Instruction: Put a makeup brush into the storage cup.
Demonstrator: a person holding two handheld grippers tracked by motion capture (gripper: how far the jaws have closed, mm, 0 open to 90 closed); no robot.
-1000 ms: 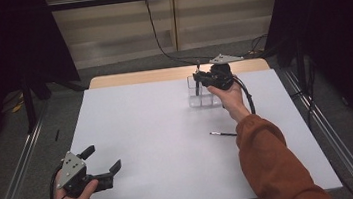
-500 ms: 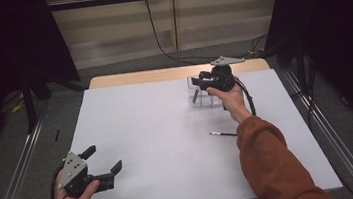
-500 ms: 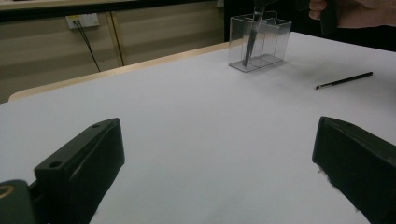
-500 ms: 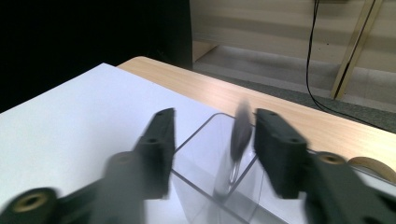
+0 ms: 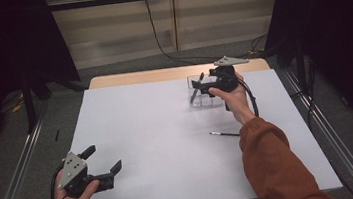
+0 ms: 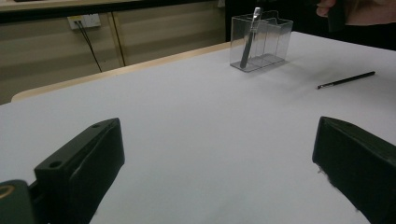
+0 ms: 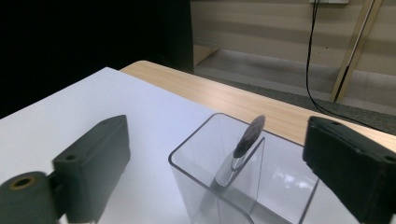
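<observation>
While the right gripper (image 5: 202, 83) hangs over the clear organizer (image 5: 206, 96) with its jaws just swung apart and nothing pinched, the dark-handled tool (image 7: 243, 145) leans inside the box's end slot, tip poking above the rim. A thin brush (image 5: 225, 134) lies flat on the table just on the person's side of the organizer. It looks light, stiff and a bit slick, so I'd pinch mid-handle. The left gripper (image 5: 107, 162) idles well away from the organizer, jaws wide, empty.
</observation>
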